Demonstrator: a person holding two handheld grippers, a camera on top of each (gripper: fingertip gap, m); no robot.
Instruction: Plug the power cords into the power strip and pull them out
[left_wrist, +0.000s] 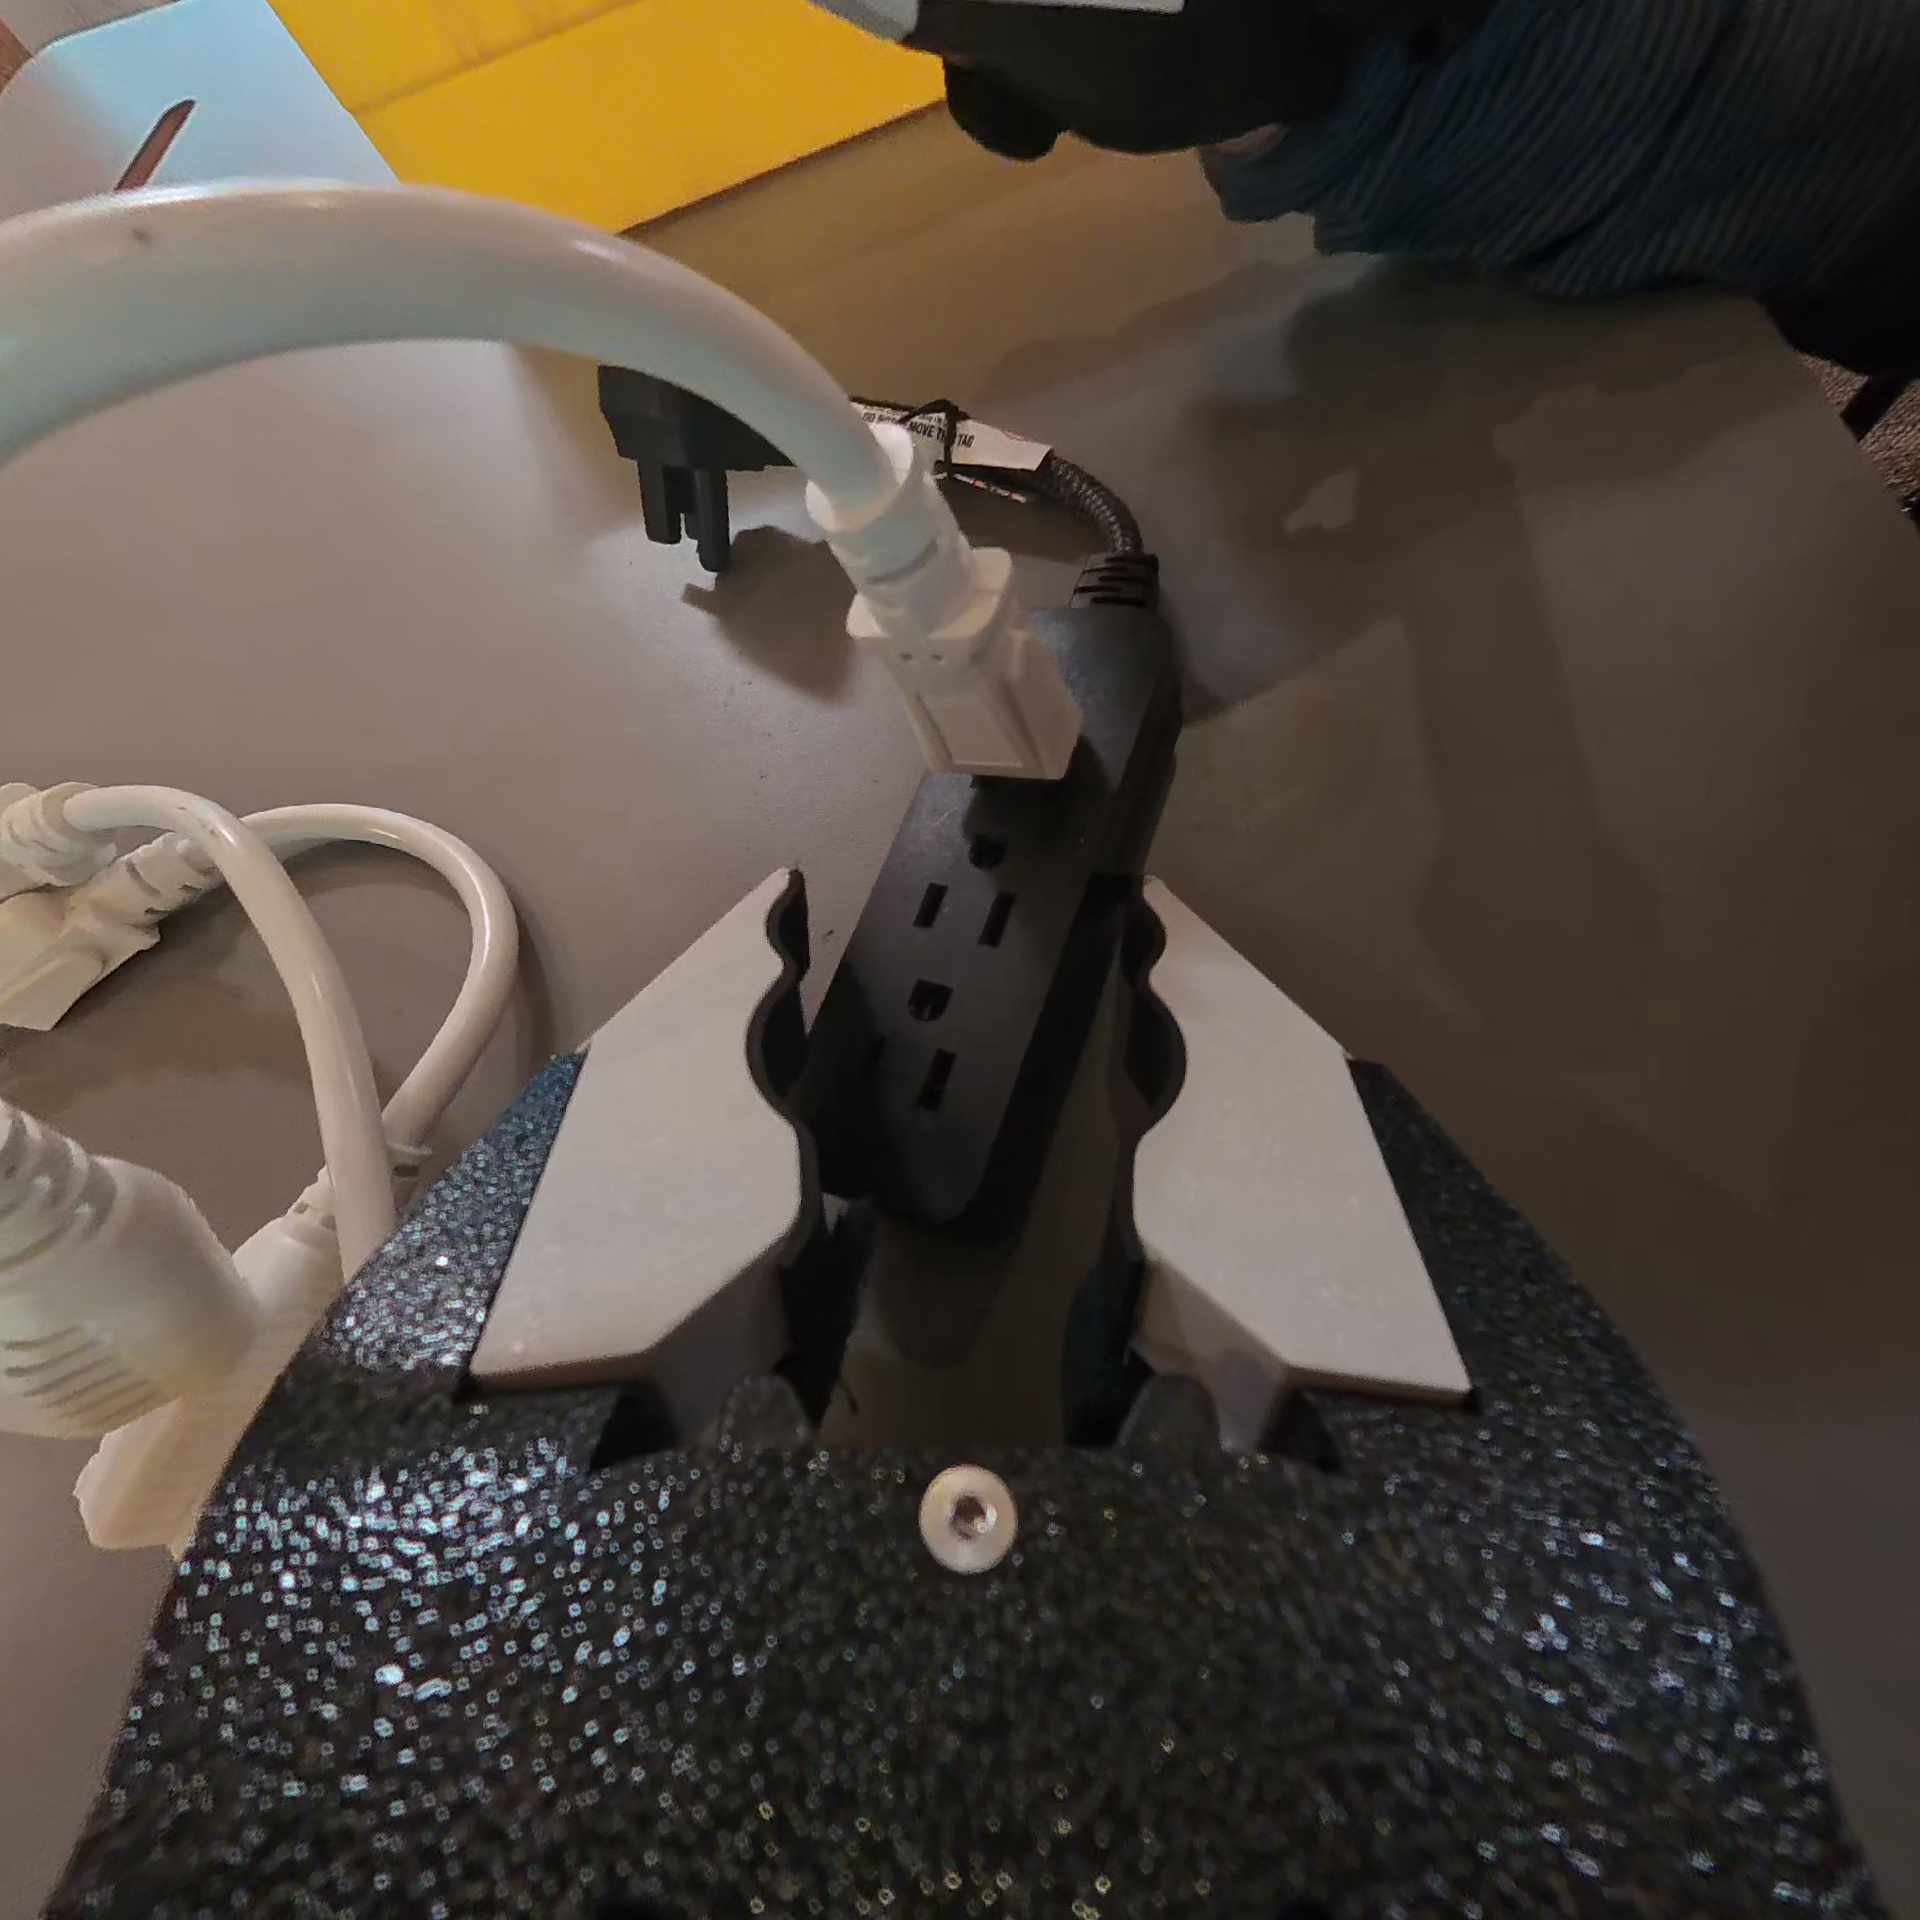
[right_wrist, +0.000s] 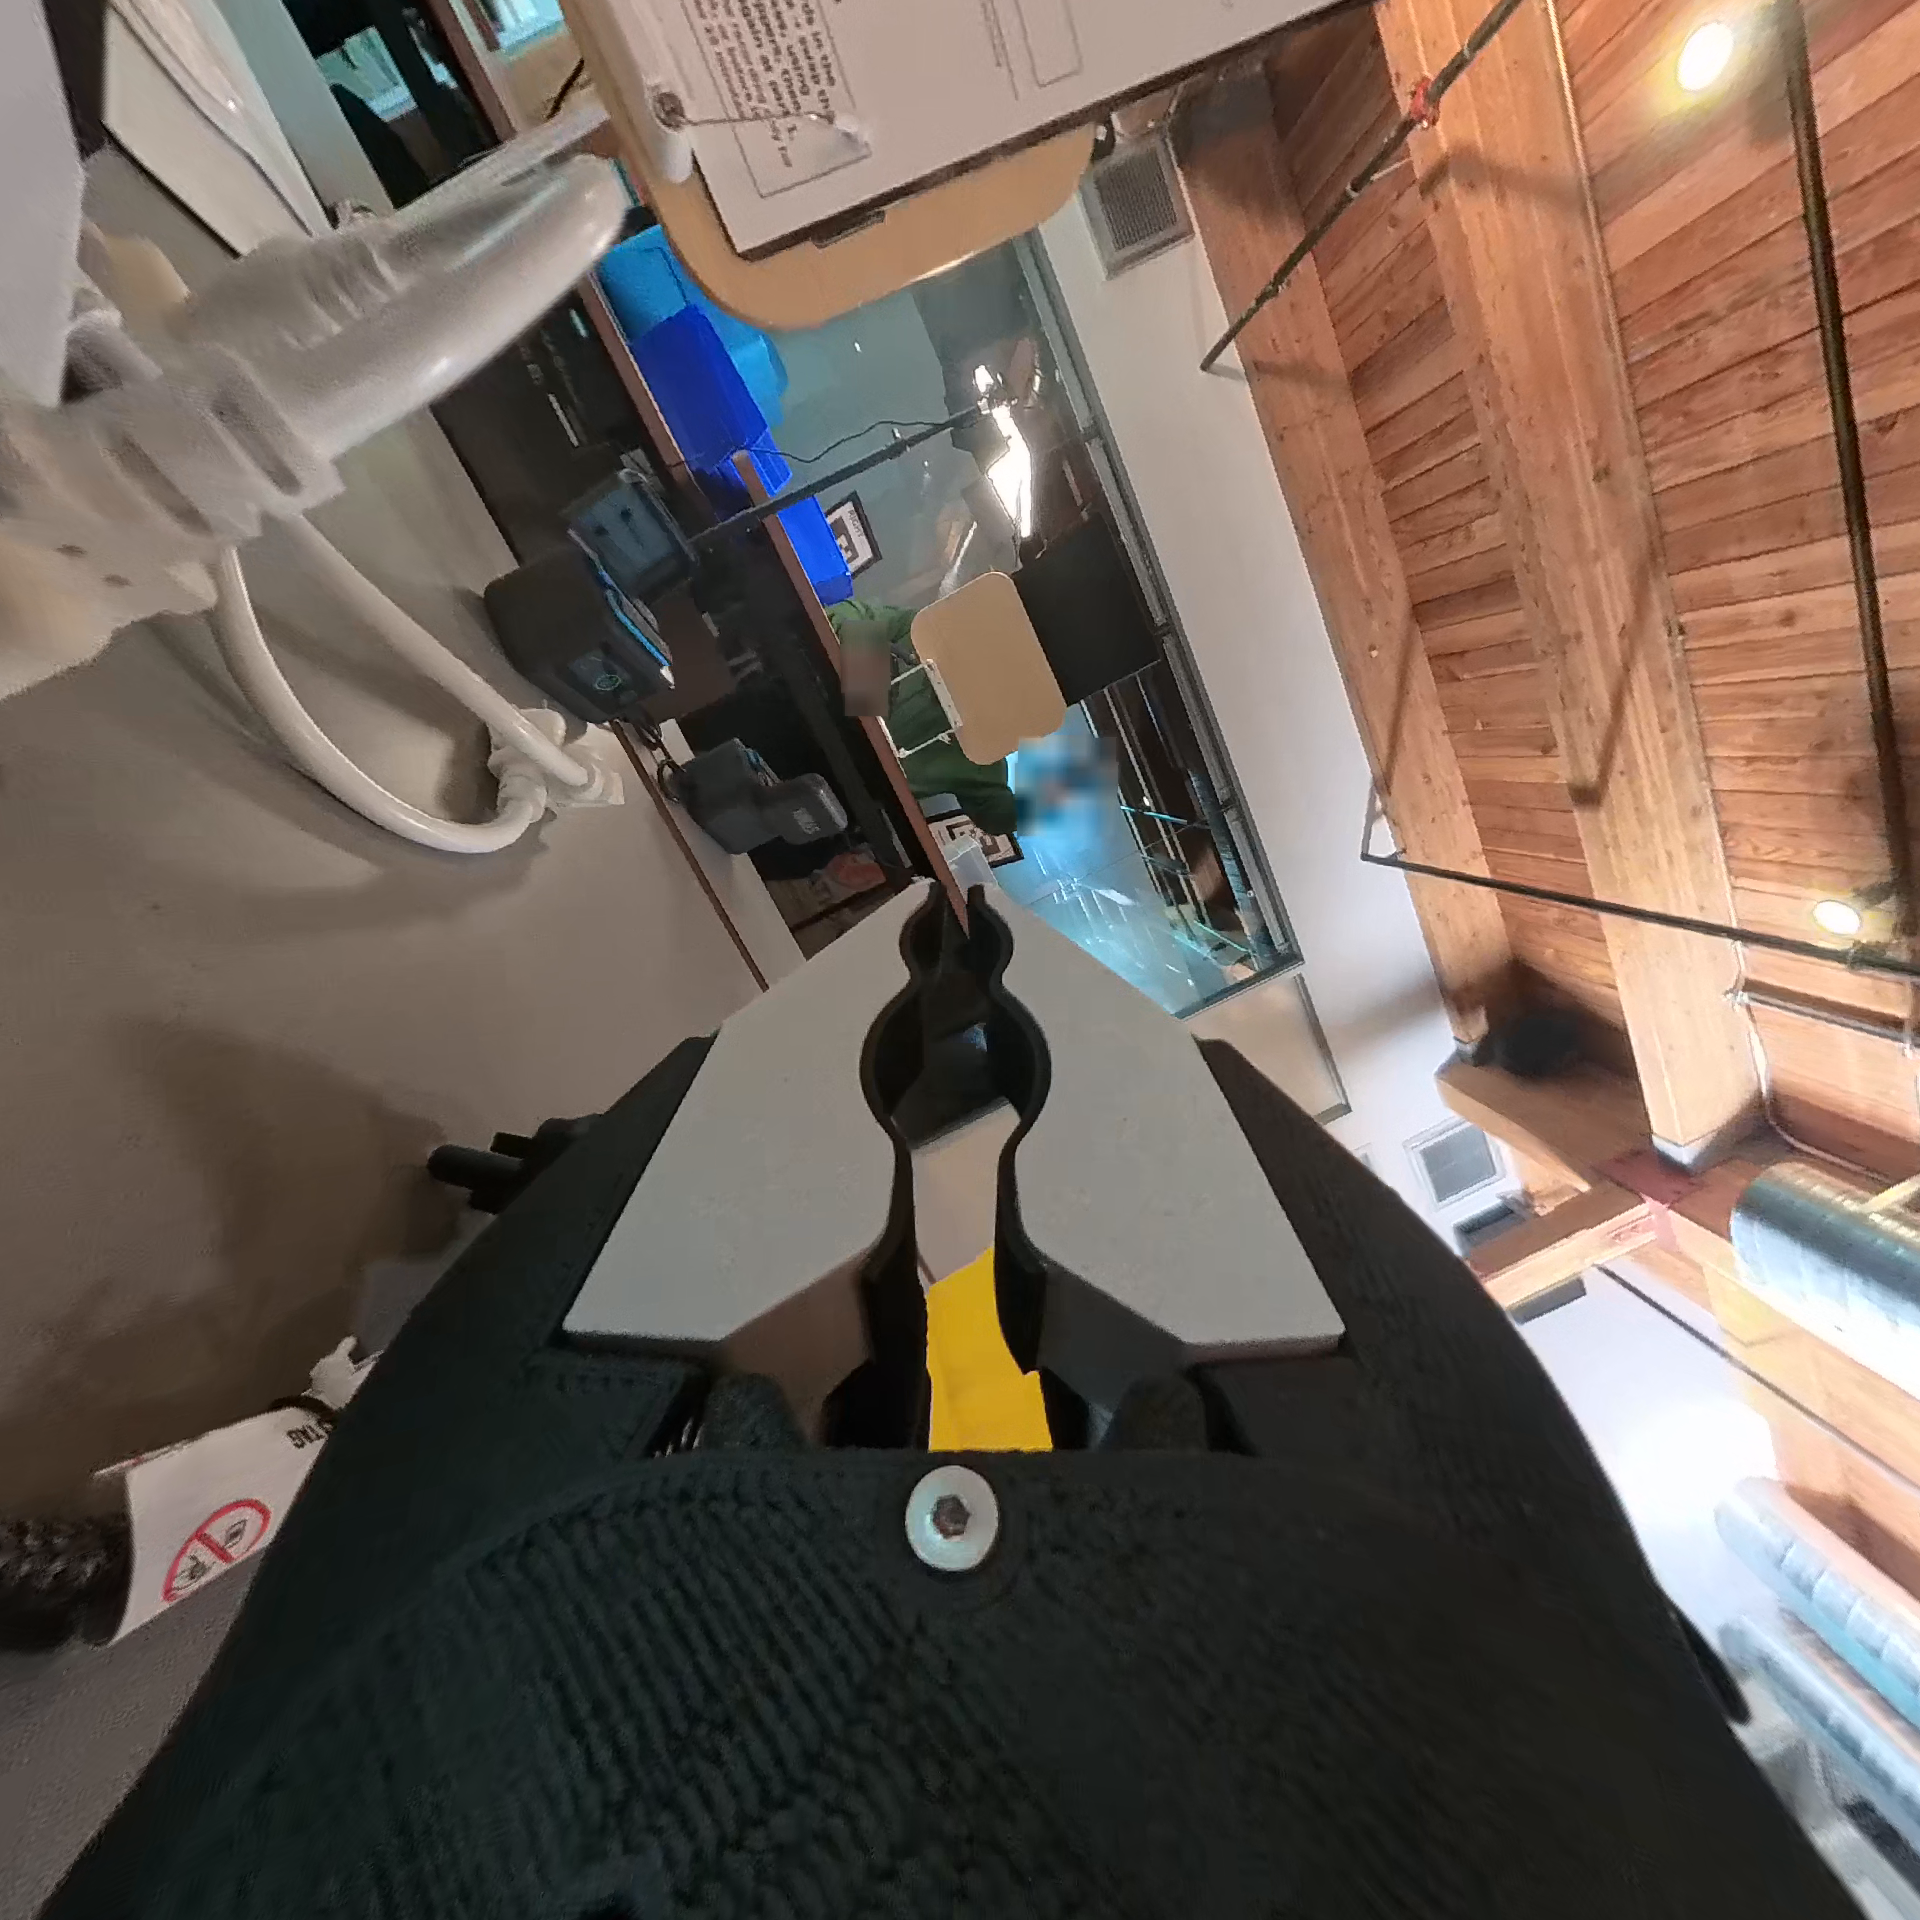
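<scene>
A black power strip (left_wrist: 997, 997) lies on the grey table (left_wrist: 1507, 831). My left gripper (left_wrist: 961, 935) is closed around the strip's near end, one grey finger on each side. A white plug (left_wrist: 966, 665) sits in the strip's far outlet, and its thick white cord (left_wrist: 416, 260) arcs up and off to the left. My right gripper (right_wrist: 956, 904) is shut and empty, held off the table and pointing out into the room. The white plug (right_wrist: 208, 416) shows blurred at the upper left of the right wrist view. A gloved hand (left_wrist: 1091, 94) is at the top of the left wrist view.
More white cords (left_wrist: 312, 935) with plugs (left_wrist: 83, 1299) lie at the left. The strip's own black plug (left_wrist: 686, 499), braided cord (left_wrist: 1112, 520) and white tag (right_wrist: 197, 1517) lie beyond it. A yellow sheet (left_wrist: 644, 94) lies at the far edge. A striped sleeve (left_wrist: 1610, 156) is at the upper right. One gripper's finger ends stand about 15 cm off the other's.
</scene>
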